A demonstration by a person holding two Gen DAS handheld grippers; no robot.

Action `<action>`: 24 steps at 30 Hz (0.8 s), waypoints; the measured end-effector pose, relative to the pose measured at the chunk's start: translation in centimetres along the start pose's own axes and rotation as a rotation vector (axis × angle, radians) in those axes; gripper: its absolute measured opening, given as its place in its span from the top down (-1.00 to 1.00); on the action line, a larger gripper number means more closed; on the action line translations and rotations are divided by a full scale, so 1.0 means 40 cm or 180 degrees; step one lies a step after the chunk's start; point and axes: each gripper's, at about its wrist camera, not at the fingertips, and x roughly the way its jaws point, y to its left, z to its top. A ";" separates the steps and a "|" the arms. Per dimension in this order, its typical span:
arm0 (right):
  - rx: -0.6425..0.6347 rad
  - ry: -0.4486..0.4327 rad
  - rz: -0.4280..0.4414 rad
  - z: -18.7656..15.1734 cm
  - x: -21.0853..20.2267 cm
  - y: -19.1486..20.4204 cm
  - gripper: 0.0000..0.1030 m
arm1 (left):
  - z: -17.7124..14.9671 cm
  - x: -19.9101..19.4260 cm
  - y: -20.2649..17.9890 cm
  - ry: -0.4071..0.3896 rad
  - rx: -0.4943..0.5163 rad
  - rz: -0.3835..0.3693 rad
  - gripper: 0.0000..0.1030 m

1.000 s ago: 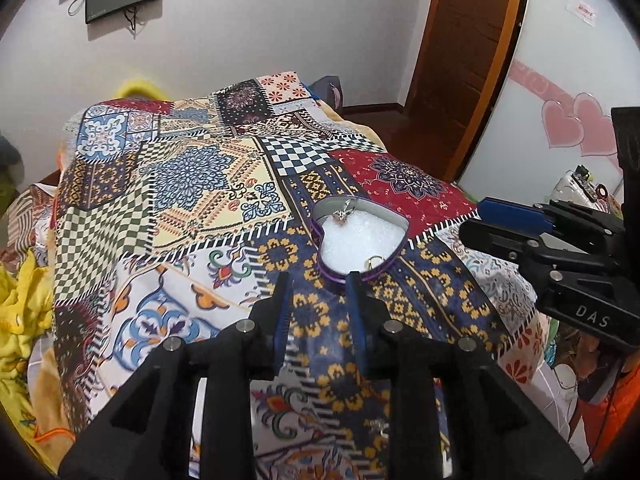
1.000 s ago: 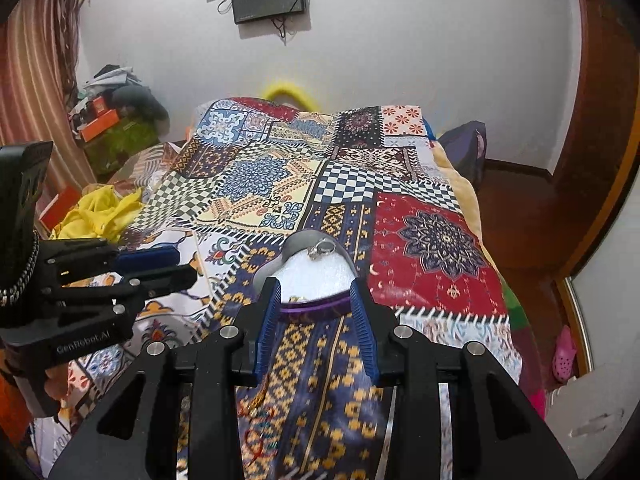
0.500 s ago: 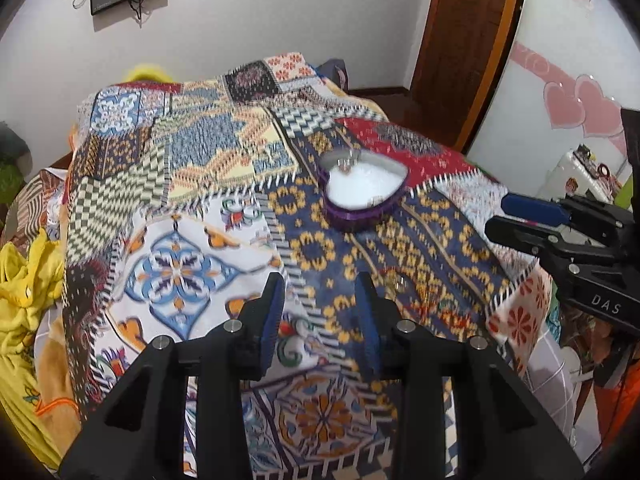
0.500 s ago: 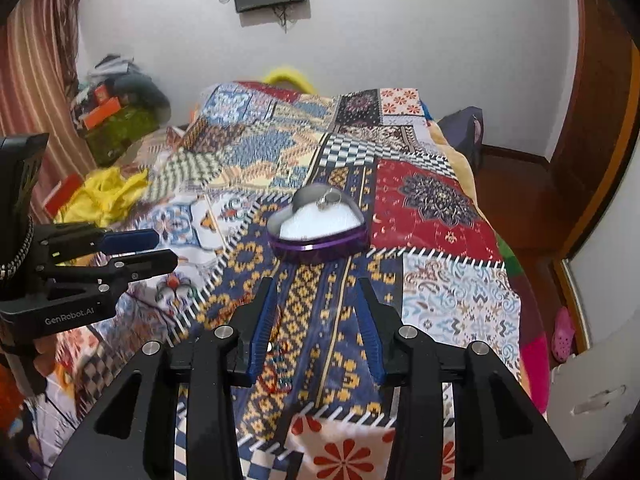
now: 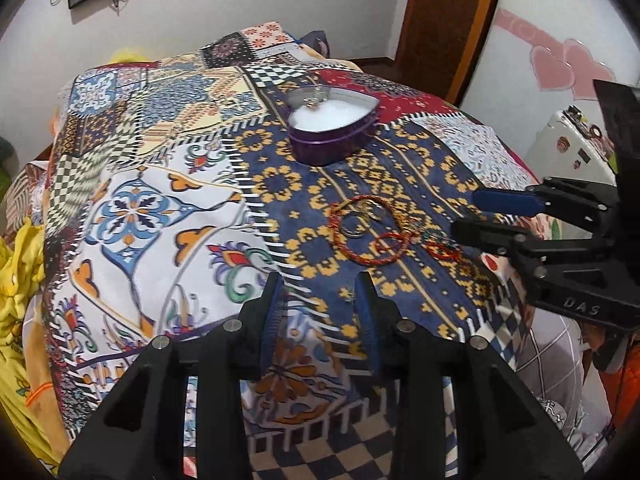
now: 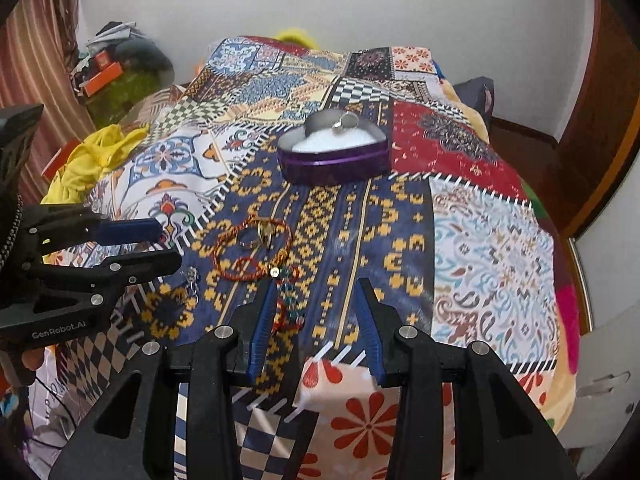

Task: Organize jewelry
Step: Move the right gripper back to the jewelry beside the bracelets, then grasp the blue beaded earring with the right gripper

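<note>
A purple heart-shaped box (image 5: 332,130) with white padding stands open on the patterned bedspread; a silver pendant (image 5: 314,101) lies at its far edge. The box also shows in the right wrist view (image 6: 334,158). Nearer to me lies a pile of red thread bracelets (image 5: 366,232) with metal rings (image 6: 256,236) and a beaded piece (image 6: 290,296). My left gripper (image 5: 320,284) is open and empty, short of the pile. My right gripper (image 6: 316,292) is open and empty, its left finger beside the beaded piece.
The bedspread (image 5: 160,200) drops off at the near edge. Yellow cloth (image 6: 92,160) lies at the left. A door (image 5: 448,20) and a white cabinet (image 5: 568,148) stand to the right. A small earring (image 6: 192,278) lies left of the bracelets.
Both grippers have pulled back from the heart box toward the near edge of the bed. The bracelet pile has come into view in front of them.
</note>
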 end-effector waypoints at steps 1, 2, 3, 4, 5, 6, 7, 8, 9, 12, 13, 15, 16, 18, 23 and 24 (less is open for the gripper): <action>-0.0003 0.0009 -0.0002 -0.004 0.002 0.000 0.30 | -0.001 0.004 -0.004 0.0015 0.0002 -0.0037 0.31; -0.0009 0.0012 -0.0018 -0.008 0.001 0.002 0.30 | -0.003 0.005 -0.007 0.0019 0.0006 -0.0057 0.32; -0.0012 0.0012 -0.0027 -0.009 0.003 0.002 0.30 | -0.005 0.011 -0.011 0.0023 0.0015 -0.0060 0.37; -0.0009 0.0014 -0.0032 -0.012 0.004 0.000 0.30 | -0.006 0.016 -0.012 0.0031 0.0021 -0.0049 0.42; -0.0002 0.0015 -0.0028 -0.012 0.004 -0.001 0.30 | -0.007 0.022 -0.012 0.0044 0.0014 -0.0049 0.48; 0.0005 0.0014 -0.0025 -0.014 0.004 -0.003 0.30 | -0.007 0.027 -0.009 0.0048 -0.0009 -0.0066 0.50; 0.0007 0.0011 -0.0027 -0.014 0.005 -0.004 0.30 | -0.006 0.030 -0.006 0.0044 -0.0035 -0.0084 0.52; 0.0005 0.0003 -0.0028 -0.015 0.004 -0.005 0.30 | -0.006 0.032 -0.003 0.0036 -0.0063 -0.0104 0.56; 0.0003 -0.0003 -0.0024 -0.015 0.004 -0.005 0.30 | -0.004 0.035 0.001 0.0037 -0.0099 -0.0147 0.61; -0.0013 -0.0014 0.0007 -0.017 0.003 -0.005 0.30 | -0.001 0.045 0.009 0.0055 -0.0166 -0.0312 0.77; -0.0021 -0.0016 0.0021 -0.017 0.004 -0.005 0.30 | 0.000 0.048 0.011 0.0057 -0.0174 -0.0347 0.78; -0.0052 -0.0007 0.0048 -0.017 0.009 0.000 0.30 | 0.002 0.054 0.015 0.0054 -0.0195 -0.0401 0.84; -0.0068 -0.0001 0.0059 -0.016 0.013 0.002 0.30 | 0.003 0.055 0.017 0.0053 -0.0200 -0.0414 0.83; -0.0099 -0.0014 0.0055 -0.013 0.019 0.008 0.31 | 0.009 0.053 0.020 0.0037 -0.0208 -0.0413 0.84; -0.0169 -0.0014 0.0083 -0.003 0.031 0.017 0.54 | 0.024 0.024 0.036 -0.0079 -0.0217 -0.0335 0.84; -0.0176 -0.0019 0.0087 -0.001 0.032 0.019 0.56 | 0.027 0.015 0.039 -0.0115 -0.0216 -0.0308 0.84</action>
